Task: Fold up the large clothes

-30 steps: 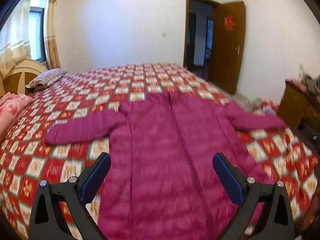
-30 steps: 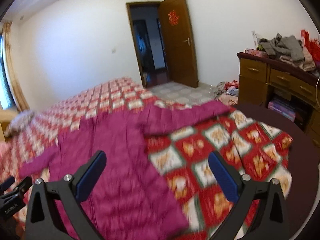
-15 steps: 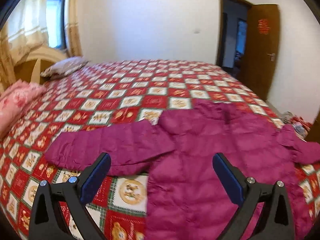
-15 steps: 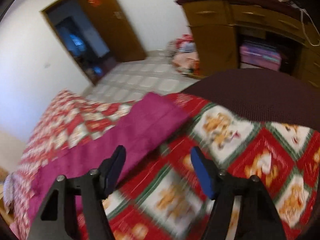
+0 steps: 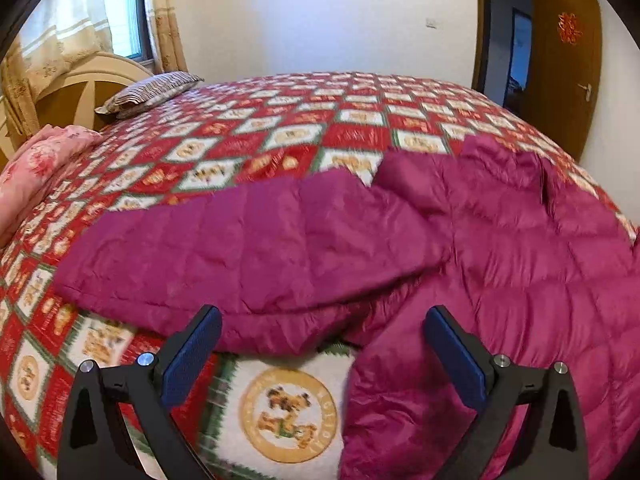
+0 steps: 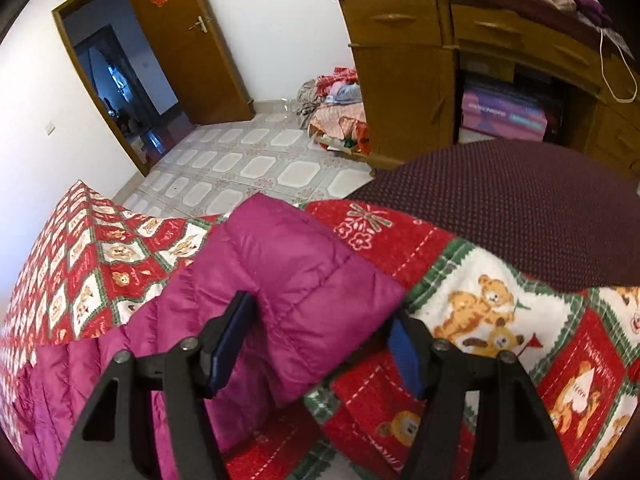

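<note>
We hold both grippers low over a magenta jacket (image 5: 500, 264) spread on the bed (image 5: 320, 136).

Our left gripper (image 5: 322, 354) is spread wide, just below the jacket's left sleeve (image 5: 224, 248), which stretches out toward the pillow (image 5: 152, 90). Our right gripper (image 6: 320, 350) is partly spread, its blue pads either side of the cuff end of the right sleeve (image 6: 304, 276) without visibly pinching it; that sleeve lies on the bed, pointing toward the open door (image 6: 188, 40).
</note>
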